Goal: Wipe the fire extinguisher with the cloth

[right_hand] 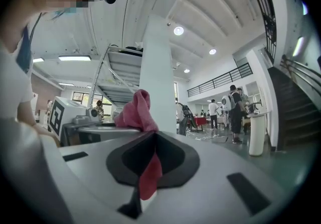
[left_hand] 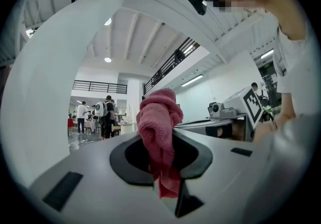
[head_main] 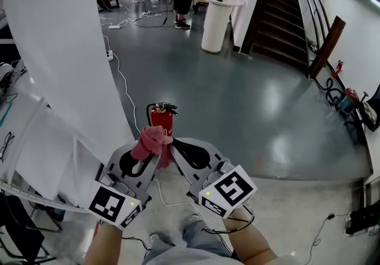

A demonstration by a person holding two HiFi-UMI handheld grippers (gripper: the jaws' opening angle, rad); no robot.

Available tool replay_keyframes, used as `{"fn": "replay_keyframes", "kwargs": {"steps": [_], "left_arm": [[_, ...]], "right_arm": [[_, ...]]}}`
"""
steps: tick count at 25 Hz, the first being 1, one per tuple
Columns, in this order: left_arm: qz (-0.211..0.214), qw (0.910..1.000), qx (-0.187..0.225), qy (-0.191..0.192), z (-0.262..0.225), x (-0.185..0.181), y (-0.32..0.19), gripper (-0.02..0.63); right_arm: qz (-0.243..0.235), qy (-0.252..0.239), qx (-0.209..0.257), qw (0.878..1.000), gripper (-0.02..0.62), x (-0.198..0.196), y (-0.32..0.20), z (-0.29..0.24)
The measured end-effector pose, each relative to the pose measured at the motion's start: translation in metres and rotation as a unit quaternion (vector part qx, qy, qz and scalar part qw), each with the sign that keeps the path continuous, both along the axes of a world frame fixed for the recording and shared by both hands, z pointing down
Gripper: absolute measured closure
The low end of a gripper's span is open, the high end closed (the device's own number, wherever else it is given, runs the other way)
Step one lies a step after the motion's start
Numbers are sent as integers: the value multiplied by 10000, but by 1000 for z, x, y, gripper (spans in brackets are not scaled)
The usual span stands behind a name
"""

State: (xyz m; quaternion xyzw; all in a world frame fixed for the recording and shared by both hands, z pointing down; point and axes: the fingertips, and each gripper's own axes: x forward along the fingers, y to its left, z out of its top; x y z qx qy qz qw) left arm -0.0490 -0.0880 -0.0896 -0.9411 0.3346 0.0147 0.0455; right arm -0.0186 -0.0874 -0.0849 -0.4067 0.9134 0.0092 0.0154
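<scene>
A wide hall with a glossy grey-green floor (head_main: 249, 103) stretches away. The red fire extinguisher (head_main: 161, 117) stands upright on it, just beside the foot of a broad white pillar (head_main: 59, 50). Far beyond the extinguisher a few people stand among tables, and a dark staircase (head_main: 279, 14) rises well off to its right.

The pink cloth (head_main: 151, 139) is in the air on the near side of the extinguisher, not touching it, bunched where the two grippers meet. The left gripper (head_main: 155, 154) is clamped on the main wad. Its own view shows the jaws pressed onto the fabric, a thick fold standing above them and a tail hanging below. The right gripper (head_main: 173, 152) is closed on a thinner part of the same cloth, a narrow tongue pinched between its jaws while the bulk sits toward the left one. With the tips almost nose to nose, this looks like gathering or handing over the cloth so that one gripper carries a firm pad to rub with.

Wiping appears not yet begun, since nothing touches the cylinder. The next move calls for bringing the wad down to the extinguisher's body. The extinguisher stands free on the floor, so a hard sideways push could tip it. The black handle and hose at its top could snag loose folds.
</scene>
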Motion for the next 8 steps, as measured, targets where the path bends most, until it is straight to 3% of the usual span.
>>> {"fn": "replay_keyframes", "kwargs": {"steps": [8], "left_arm": [[132,9998,-12,115,-11,-12,3,525]], "right_arm": [[128,-13,75,9999,581,-11,3,-11]]}}
